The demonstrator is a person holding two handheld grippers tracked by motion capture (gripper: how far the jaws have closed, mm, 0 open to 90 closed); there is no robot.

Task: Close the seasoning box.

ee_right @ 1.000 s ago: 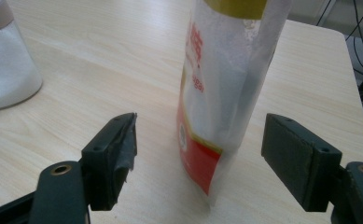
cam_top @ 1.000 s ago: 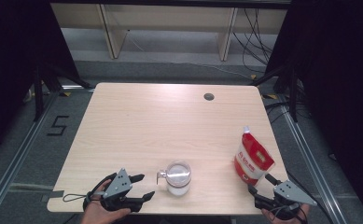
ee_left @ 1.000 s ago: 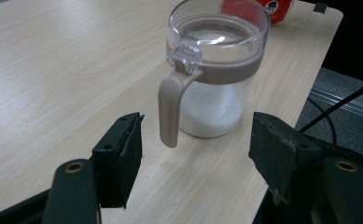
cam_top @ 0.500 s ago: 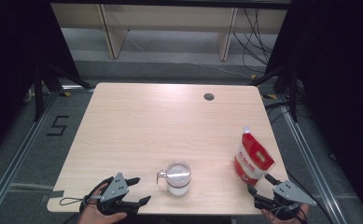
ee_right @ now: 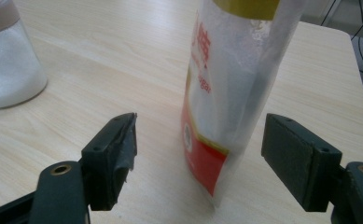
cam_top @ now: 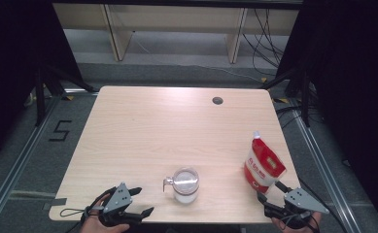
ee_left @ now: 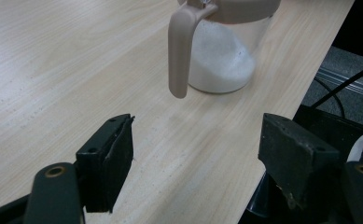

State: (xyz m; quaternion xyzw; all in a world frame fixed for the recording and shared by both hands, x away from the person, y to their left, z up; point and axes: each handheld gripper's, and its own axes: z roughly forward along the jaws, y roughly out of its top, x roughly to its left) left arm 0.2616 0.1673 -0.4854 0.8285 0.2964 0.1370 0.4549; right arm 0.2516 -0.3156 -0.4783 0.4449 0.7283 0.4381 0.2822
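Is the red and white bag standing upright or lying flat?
Upright. The bag stands on its base on the table, spout on top.

Table [cam_top: 143, 131]: far and middle stretches lie bare, wide passage across; small dark grommet hole [cam_top: 217, 100] near far edge, flush. Obstacles sit along the near edge: lidded jar [cam_top: 185, 184] of white powder near centre, handle [ee_left: 179, 51] pointing left toward the left gripper [cam_top: 139, 201], bare wood between them. Red-and-white pouch [cam_top: 263, 165] stands upright near right edge, just beyond the right gripper [cam_top: 269, 191]. Open wood between jar and pouch.
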